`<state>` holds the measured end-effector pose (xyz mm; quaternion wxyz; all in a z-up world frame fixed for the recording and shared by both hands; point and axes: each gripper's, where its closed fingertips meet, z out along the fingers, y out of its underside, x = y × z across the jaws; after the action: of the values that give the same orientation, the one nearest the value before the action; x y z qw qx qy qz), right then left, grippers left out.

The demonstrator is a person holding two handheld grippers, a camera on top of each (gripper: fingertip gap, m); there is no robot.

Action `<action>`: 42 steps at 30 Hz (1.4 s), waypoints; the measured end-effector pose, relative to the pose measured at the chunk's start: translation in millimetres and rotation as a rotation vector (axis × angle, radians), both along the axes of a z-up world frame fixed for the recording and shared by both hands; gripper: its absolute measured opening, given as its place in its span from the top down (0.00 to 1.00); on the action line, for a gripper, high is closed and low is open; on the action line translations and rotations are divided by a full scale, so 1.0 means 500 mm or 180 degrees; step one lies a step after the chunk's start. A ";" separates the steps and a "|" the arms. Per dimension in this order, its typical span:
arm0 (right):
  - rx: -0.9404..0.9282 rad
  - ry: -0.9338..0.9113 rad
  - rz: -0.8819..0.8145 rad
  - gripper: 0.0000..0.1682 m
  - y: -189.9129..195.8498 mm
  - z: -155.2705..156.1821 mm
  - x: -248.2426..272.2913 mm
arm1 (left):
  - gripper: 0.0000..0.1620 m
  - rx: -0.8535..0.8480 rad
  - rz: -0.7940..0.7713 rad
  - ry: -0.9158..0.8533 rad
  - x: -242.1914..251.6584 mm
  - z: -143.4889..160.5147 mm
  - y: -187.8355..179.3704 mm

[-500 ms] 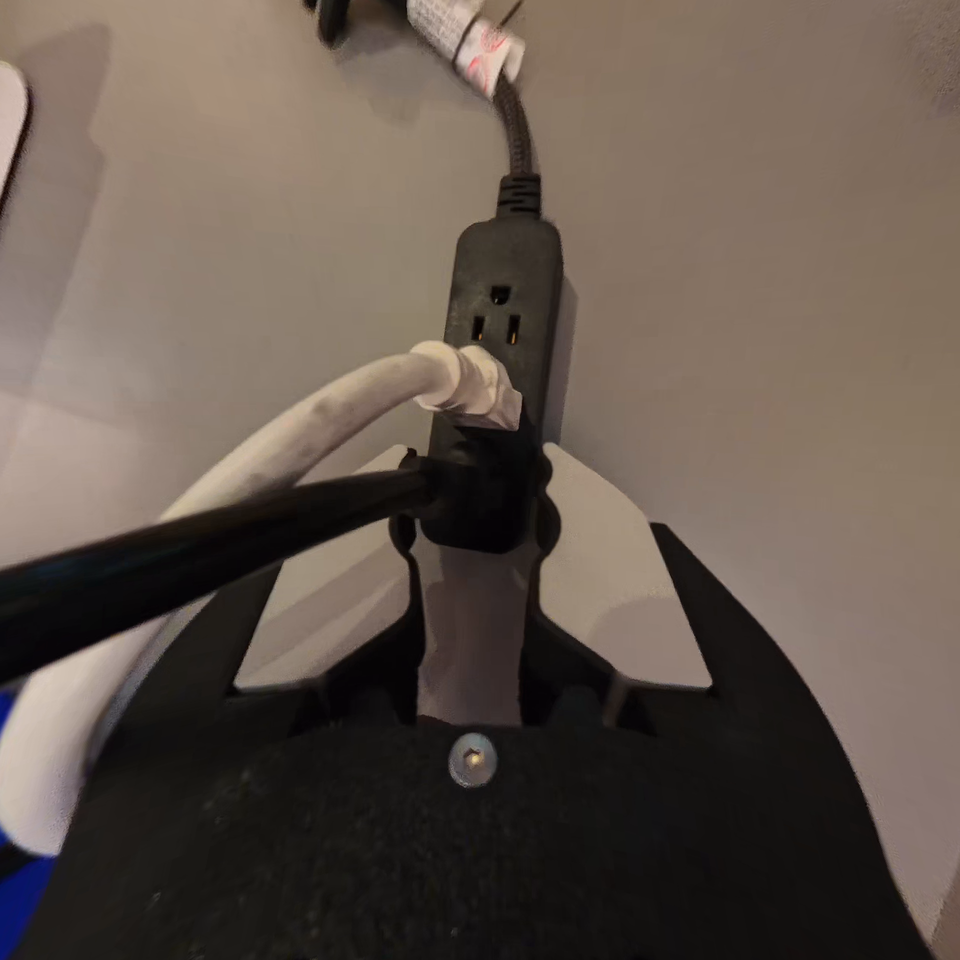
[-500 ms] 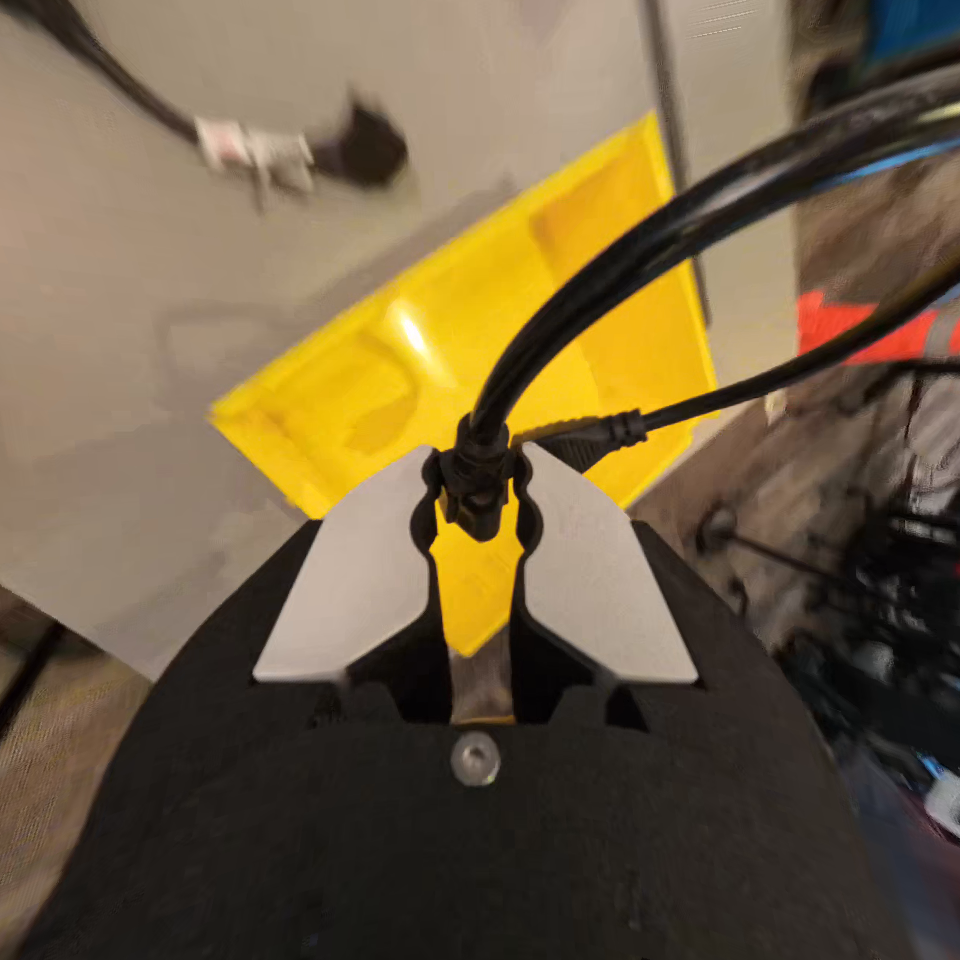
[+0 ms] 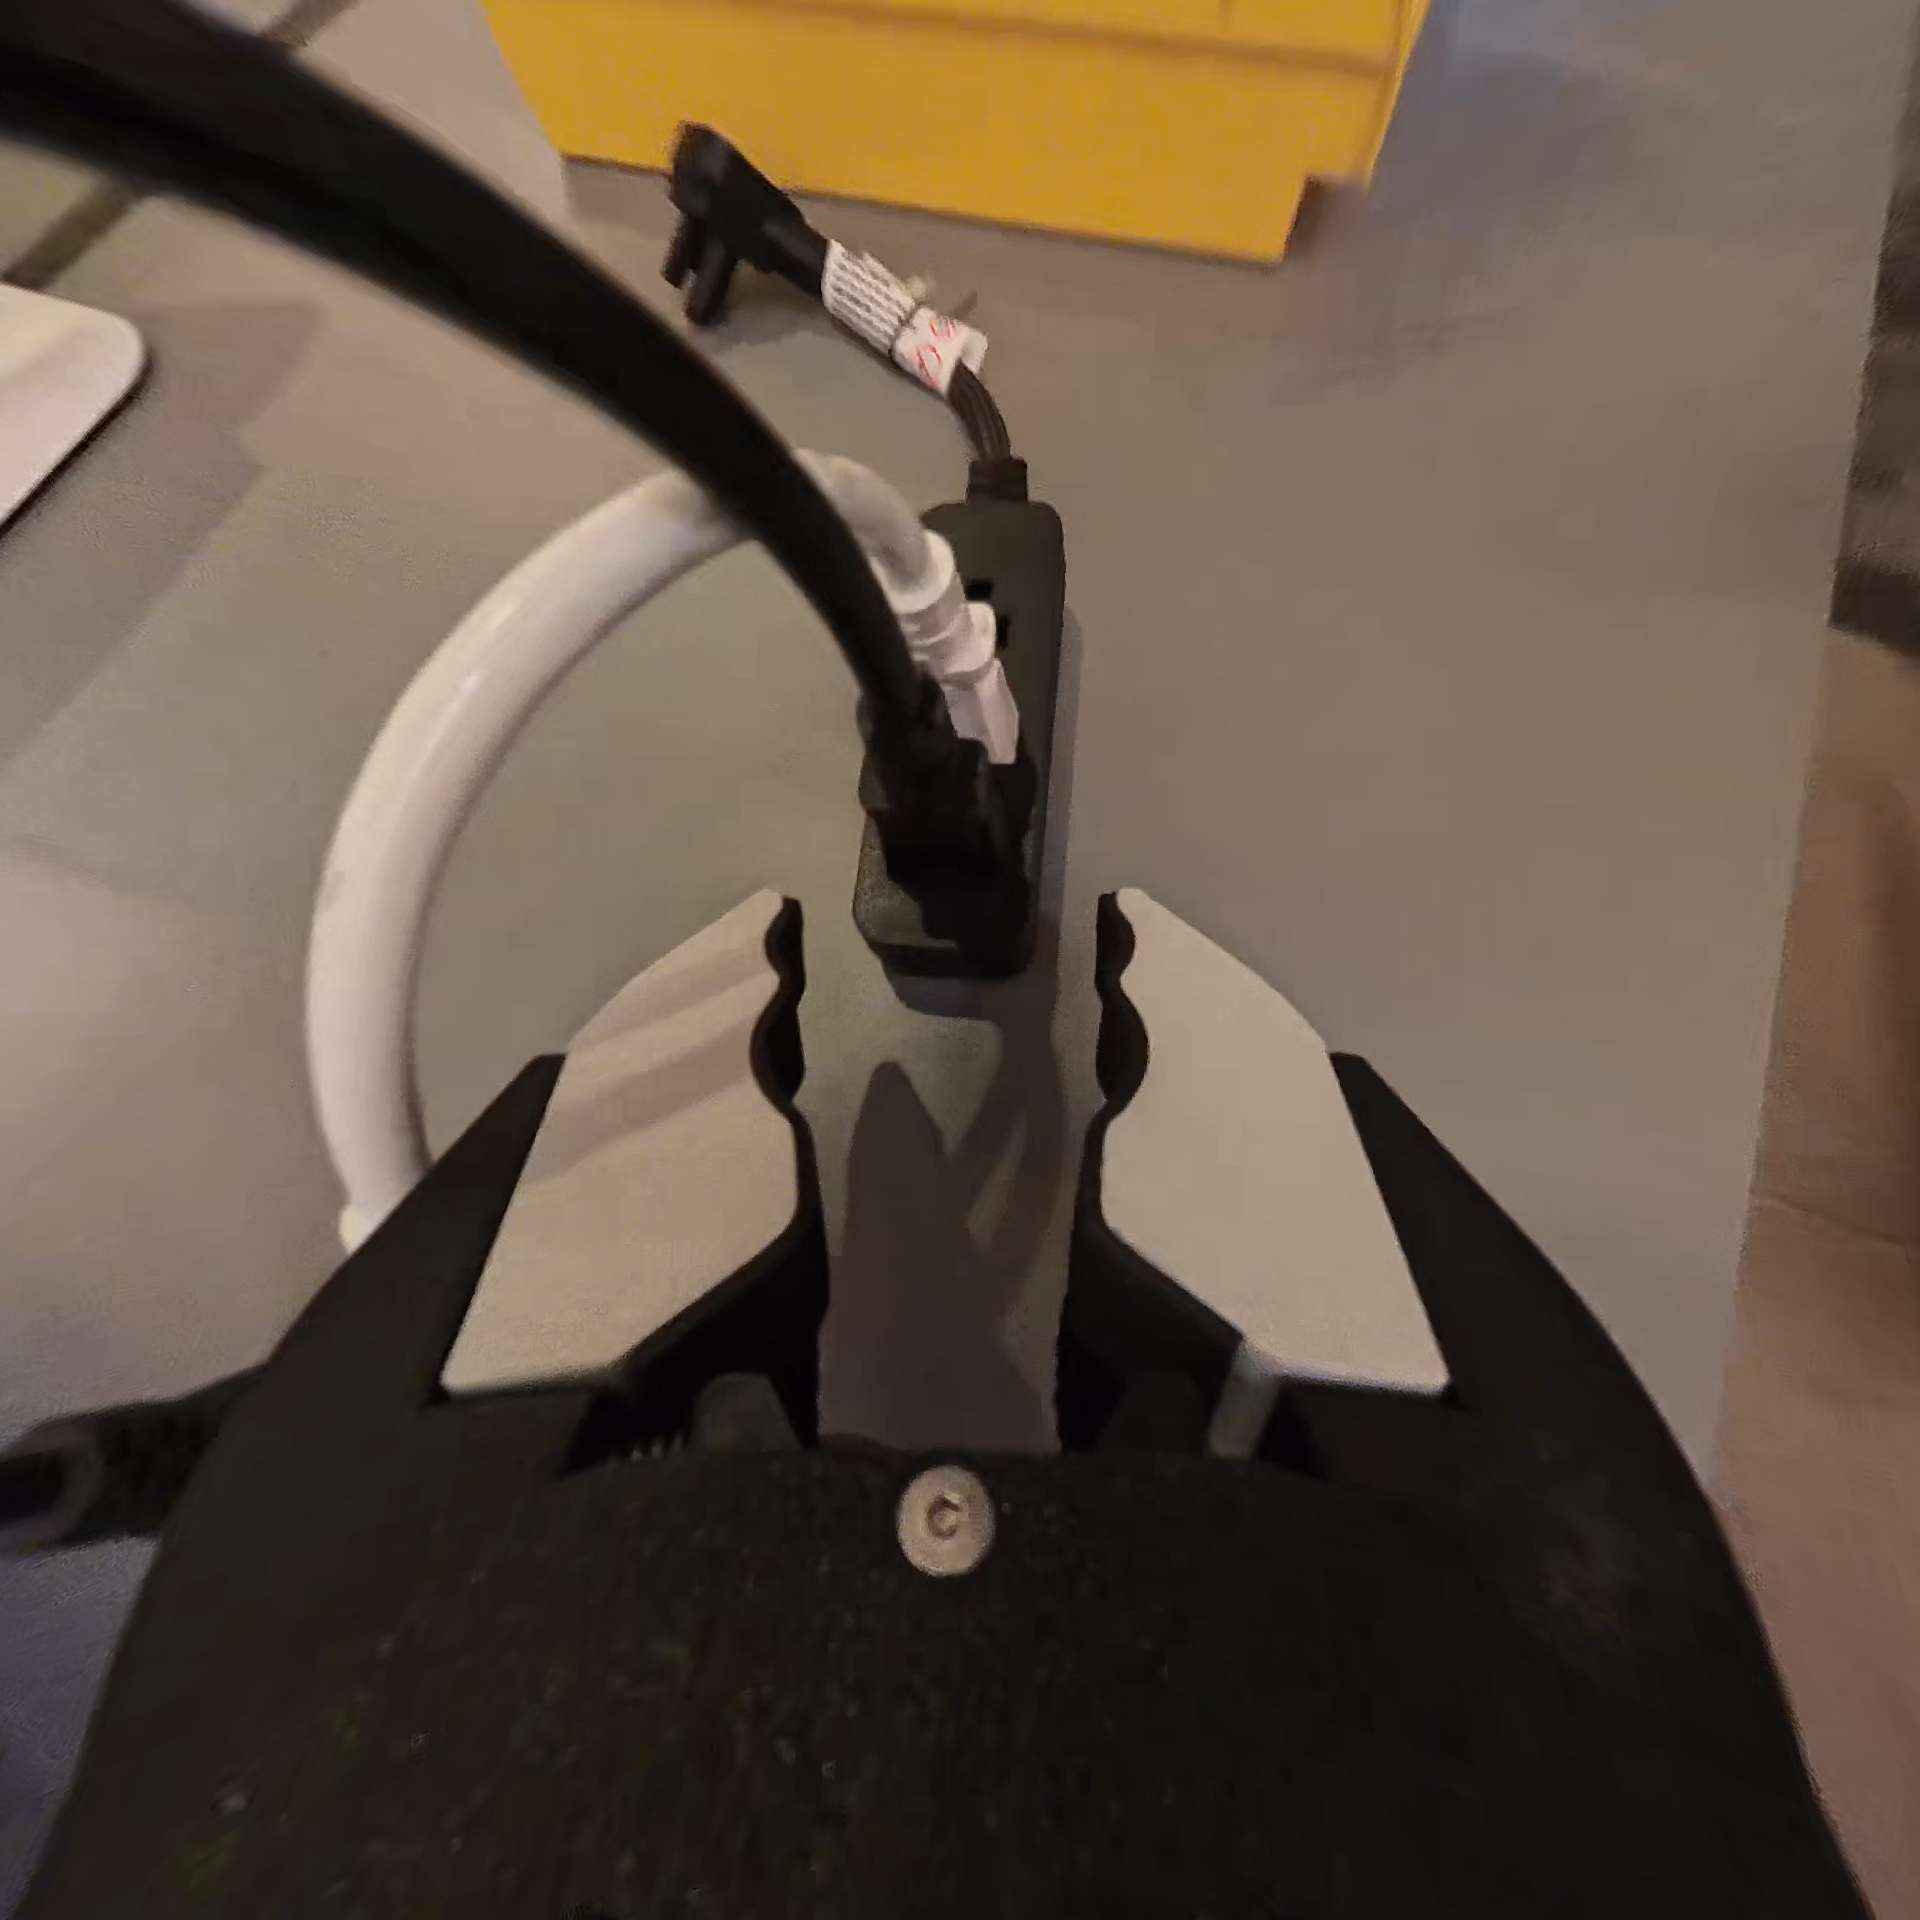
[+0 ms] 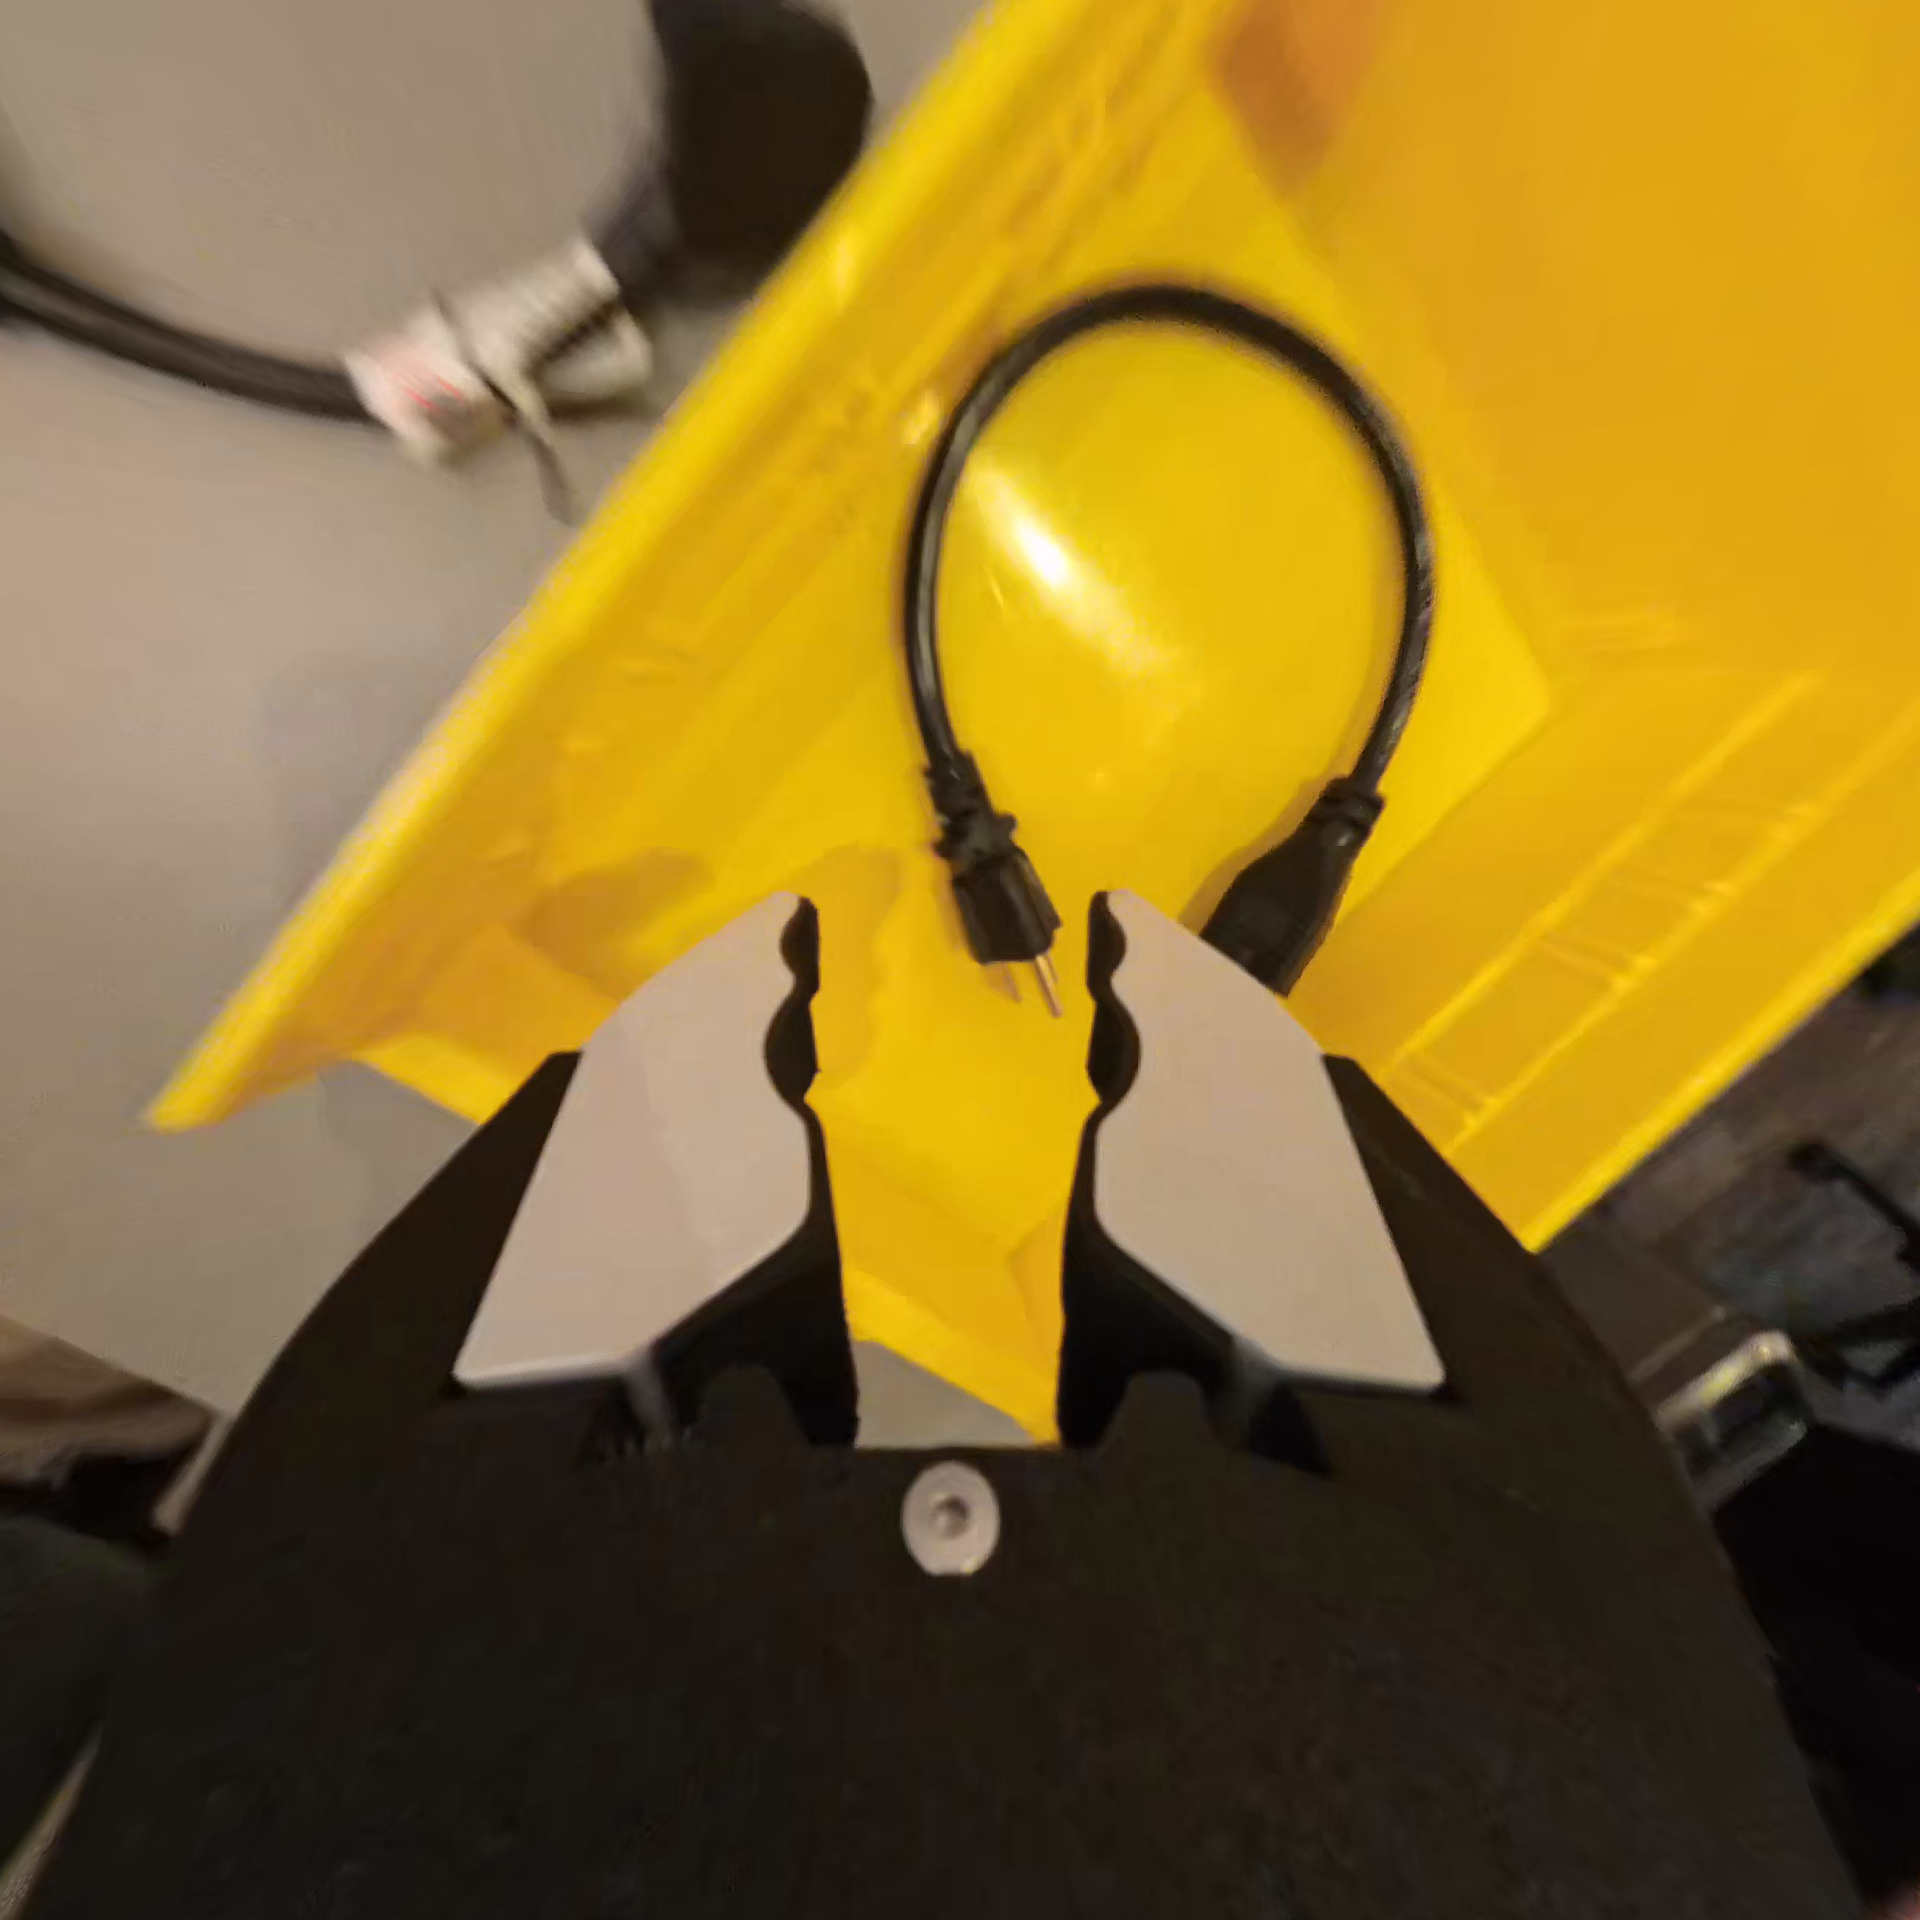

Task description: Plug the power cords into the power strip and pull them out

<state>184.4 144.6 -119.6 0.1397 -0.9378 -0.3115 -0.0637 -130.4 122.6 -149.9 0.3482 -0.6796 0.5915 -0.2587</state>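
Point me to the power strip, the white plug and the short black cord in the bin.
power strip point(image 3: 1039, 665), left wrist view, top face.
white plug point(image 3: 961, 649), left wrist view, body.
short black cord point(image 4: 1164, 312), right wrist view, loop top.

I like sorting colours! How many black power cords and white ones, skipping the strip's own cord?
Black cords: 2, the plugged-in black cord and the loose black cord in the yellow bin
White cords: 1, the white cord, plugged in
Total: 3

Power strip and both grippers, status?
Left gripper open, just short of the power strip. Black plug and white plug seated. Right gripper open over short black cord in yellow bin.
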 end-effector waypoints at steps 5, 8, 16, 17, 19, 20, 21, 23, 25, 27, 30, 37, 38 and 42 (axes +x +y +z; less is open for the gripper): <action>0.0994 0.1871 0.0973 0.77 -0.140 0.077 -0.326 | 0.60 -0.0029 0.0074 -0.0060 0.009 -0.024 0.006; 0.0717 0.3235 0.1606 0.80 -0.273 0.071 -0.510 | 0.61 -0.0051 -0.0039 0.0042 0.044 -0.042 0.003; 0.1095 0.2338 0.1586 0.79 -0.204 -0.036 -0.528 | 0.73 0.0128 -0.0363 0.0212 0.064 -0.075 0.016; 0.1097 0.2278 0.1555 0.79 -0.188 -0.042 -0.529 | 0.73 0.0117 -0.0422 0.0204 0.061 -0.075 0.014; 0.1001 0.2031 0.1620 0.78 -0.157 -0.059 -0.528 | 0.73 0.0135 -0.0528 0.0209 0.057 -0.076 0.009; 0.0968 0.1904 0.1661 0.78 -0.138 -0.067 -0.527 | 0.73 0.0154 -0.0595 0.0212 0.055 -0.076 0.006; 0.0912 0.1782 0.1720 0.77 -0.121 -0.076 -0.525 | 0.73 0.0165 -0.0674 0.0212 0.052 -0.076 0.002; 0.0787 0.1636 0.1871 0.76 -0.093 -0.093 -0.528 | 0.73 0.0173 -0.0826 0.0206 0.044 -0.076 -0.008; 0.0731 0.1833 0.2010 0.75 -0.078 -0.094 -0.550 | 0.73 0.0198 -0.0918 0.0205 0.037 -0.076 -0.016; 0.0705 0.1934 0.2064 0.75 -0.065 -0.097 -0.567 | 0.73 0.0231 -0.0932 0.0207 0.032 -0.076 -0.019; 0.0654 0.2028 0.2126 0.76 -0.064 -0.102 -0.581 | 0.73 0.0234 -0.0936 0.0205 0.027 -0.076 -0.021; 0.0465 0.1525 0.2213 0.73 -0.068 -0.153 -0.537 | 0.73 0.0217 -0.0887 0.0209 0.024 -0.076 -0.020; 0.0448 0.1573 0.2184 0.73 -0.069 -0.153 -0.537 | 0.73 0.0188 -0.0818 0.0222 0.021 -0.075 -0.019; 0.0402 0.1541 0.2173 0.72 -0.070 -0.155 -0.537 | 0.69 0.0085 -0.0403 0.0332 -0.038 -0.046 -0.028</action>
<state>-84.1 109.6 -196.8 0.2792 -0.7583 -0.5579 0.1893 -149.5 108.4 -172.9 0.3089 -0.6487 0.6541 -0.2366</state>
